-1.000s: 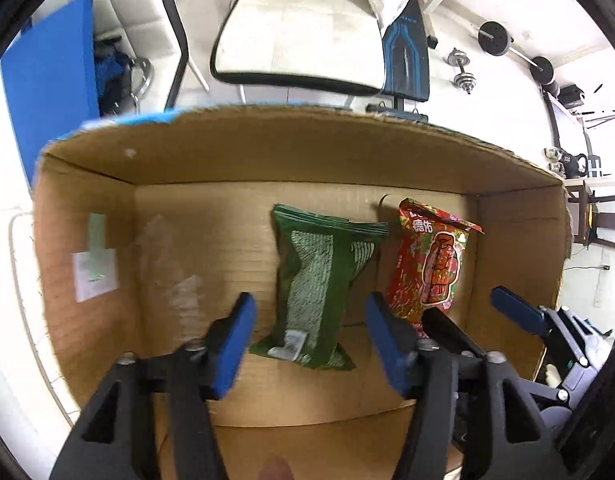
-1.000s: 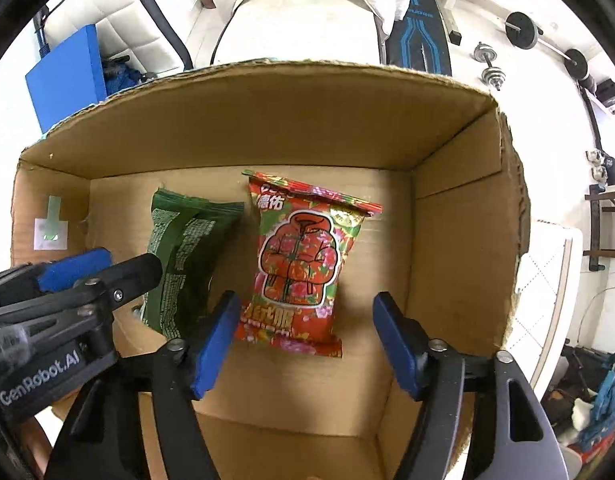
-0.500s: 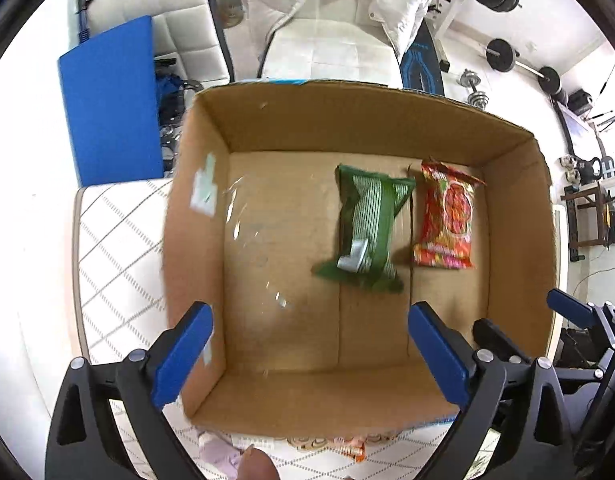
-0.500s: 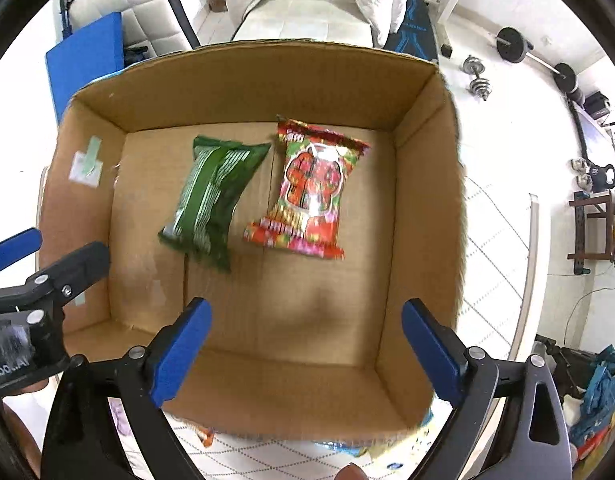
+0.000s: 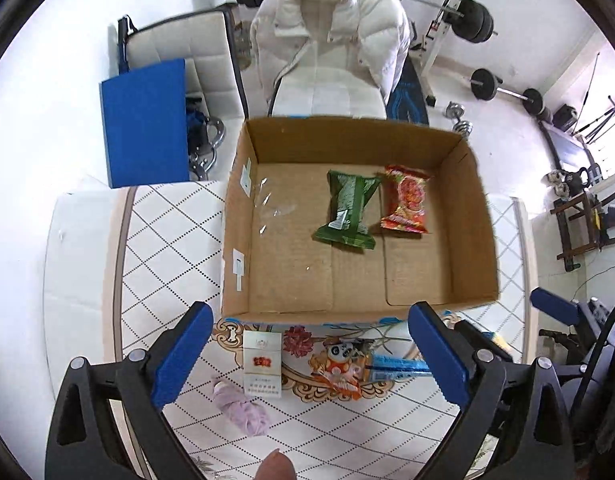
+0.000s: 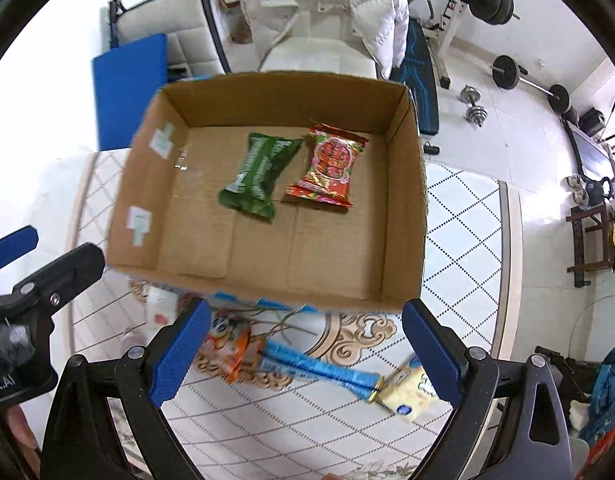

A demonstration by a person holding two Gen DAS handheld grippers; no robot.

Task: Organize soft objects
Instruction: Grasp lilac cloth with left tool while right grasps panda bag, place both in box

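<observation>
Inside the cardboard box [image 5: 471, 216] I see green packet [image 5: 347, 210] and red packet [image 5: 405, 200] side by side (both flat); left gripper [image 5: 311, 360] and right gripper [image 6: 305, 354] spread wide, holding nothing.

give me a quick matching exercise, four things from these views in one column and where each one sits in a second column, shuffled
Things:
1. green packet
2. red packet
3. purple cloth
4. white jacket

Places:
a. on the table, in front of the cardboard box
b. draped over the chair beyond the box
c. in the box, nearer its right wall
d. in the box, left of the other packet

Pairs: 1-d, 2-c, 3-a, 4-b
</observation>
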